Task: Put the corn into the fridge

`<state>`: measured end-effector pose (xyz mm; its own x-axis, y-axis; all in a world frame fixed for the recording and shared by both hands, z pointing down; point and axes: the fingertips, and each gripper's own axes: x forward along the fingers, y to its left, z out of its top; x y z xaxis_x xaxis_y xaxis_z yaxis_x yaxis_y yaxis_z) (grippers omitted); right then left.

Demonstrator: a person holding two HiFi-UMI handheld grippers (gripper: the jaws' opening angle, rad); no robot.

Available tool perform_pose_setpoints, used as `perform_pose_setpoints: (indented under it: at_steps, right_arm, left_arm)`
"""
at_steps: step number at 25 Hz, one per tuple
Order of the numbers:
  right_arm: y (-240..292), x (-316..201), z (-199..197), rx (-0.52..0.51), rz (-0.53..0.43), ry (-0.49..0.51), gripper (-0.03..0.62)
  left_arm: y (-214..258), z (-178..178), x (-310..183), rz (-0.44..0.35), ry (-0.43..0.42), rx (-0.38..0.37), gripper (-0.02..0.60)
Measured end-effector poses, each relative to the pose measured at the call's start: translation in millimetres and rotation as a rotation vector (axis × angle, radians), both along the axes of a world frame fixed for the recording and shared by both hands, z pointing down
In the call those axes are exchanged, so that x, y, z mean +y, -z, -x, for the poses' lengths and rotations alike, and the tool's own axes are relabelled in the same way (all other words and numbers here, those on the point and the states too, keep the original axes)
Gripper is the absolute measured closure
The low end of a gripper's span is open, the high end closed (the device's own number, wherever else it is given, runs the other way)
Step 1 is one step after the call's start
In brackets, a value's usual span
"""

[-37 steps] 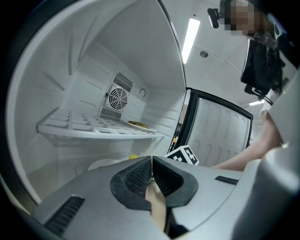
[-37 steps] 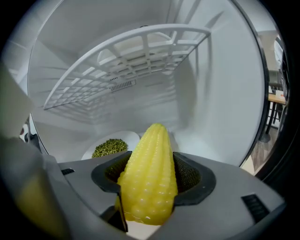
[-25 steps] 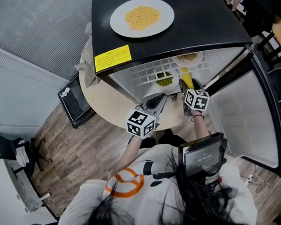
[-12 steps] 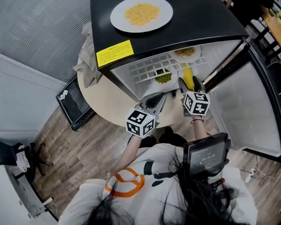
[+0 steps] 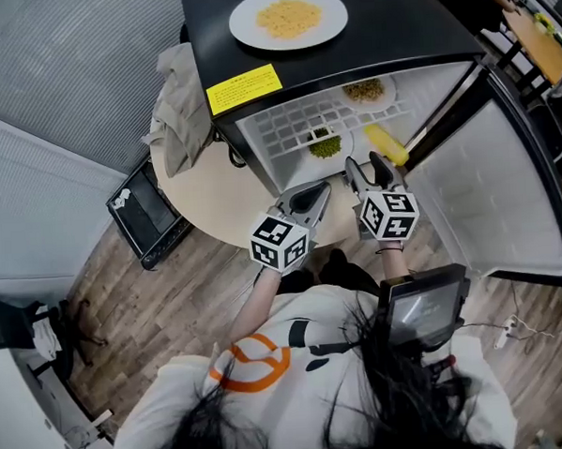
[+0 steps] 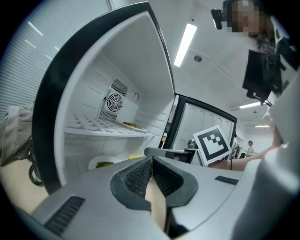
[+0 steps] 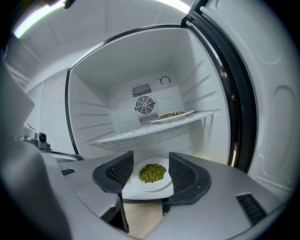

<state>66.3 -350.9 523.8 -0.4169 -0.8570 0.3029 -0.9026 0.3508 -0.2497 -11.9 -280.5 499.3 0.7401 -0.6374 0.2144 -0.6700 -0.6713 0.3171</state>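
Note:
The yellow corn (image 5: 387,144) lies on the floor of the open fridge (image 5: 285,125), right of a white plate of green peas (image 5: 326,146). In the left gripper view the corn (image 6: 136,156) shows as a yellow sliver behind the pea plate (image 6: 104,164). My right gripper (image 5: 367,165) hovers just outside the fridge opening, short of the corn. Its jaws are closing with nothing between them, and the pea plate (image 7: 152,173) shows through the gap of the right gripper (image 7: 150,161). My left gripper (image 5: 319,192) is beside it, shut and empty (image 6: 151,161).
The fridge door (image 5: 491,194) stands open to the right. A plate of yellow food (image 5: 289,17) sits on the black fridge top; another plate (image 5: 366,90) is on the inner shelf. The fridge stands on a round table (image 5: 214,199) with a grey cloth (image 5: 176,102).
My right gripper has drawn back out of the fridge and risen, leaving the corn lying on the fridge floor. The left gripper has barely shifted.

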Motion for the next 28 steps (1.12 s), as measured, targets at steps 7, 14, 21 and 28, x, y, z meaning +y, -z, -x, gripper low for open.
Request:
perform_pose_setpoints:
  at_steps: [7,14,21,28]
  right_arm:
    - [14,35,15,-0.020,-0.038,-0.062,0.508]
    - [9,61,5,0.019,-0.030,-0.143,0.526]
    - [14,73,13,0.005,-0.036,-0.155,0.543]
    - [23,96,15,-0.012,-0.047,-0.177,0.556]
  left_arm:
    - [2,15,20,-0.006,-0.044,0.012,0.569]
    - [1,33,39,-0.003,-0.057,0.032,0.569]
    - [8,43,44,-0.019,-0.052,0.051,0.569]
    - [12,45,63,-0.022,-0.068,0.062,0.569]
